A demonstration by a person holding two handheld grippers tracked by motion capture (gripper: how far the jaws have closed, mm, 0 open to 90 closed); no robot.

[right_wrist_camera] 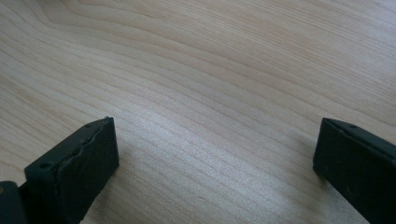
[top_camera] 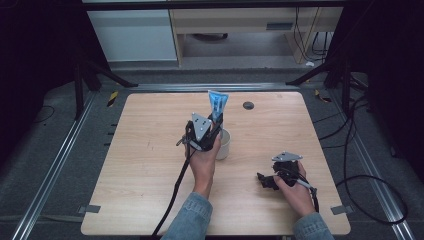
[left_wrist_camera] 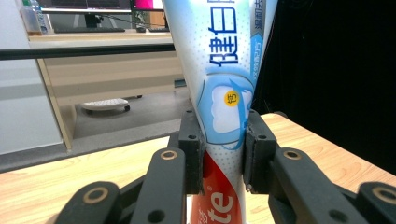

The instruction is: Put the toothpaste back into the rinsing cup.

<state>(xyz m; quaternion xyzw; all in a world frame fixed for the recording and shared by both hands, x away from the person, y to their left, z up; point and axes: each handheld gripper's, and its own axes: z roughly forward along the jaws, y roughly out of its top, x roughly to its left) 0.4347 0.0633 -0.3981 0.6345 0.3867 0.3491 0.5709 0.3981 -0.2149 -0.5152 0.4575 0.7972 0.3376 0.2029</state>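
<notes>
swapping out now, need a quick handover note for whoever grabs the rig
Left gripper: jaws shut on the toothpaste tube, held upright, crimped end up, above the white cup at mid table.
Right gripper: jaws open, holding nothing, low over bare table near the right front.
Done: tube picked up and brought to the cup.
Left: probably lower the tube into the cup and let go.

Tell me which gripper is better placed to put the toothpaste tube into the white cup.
Left. The left gripper already clamps the toothpaste tube right beside the white cup; the right gripper rests open farther away.
</notes>
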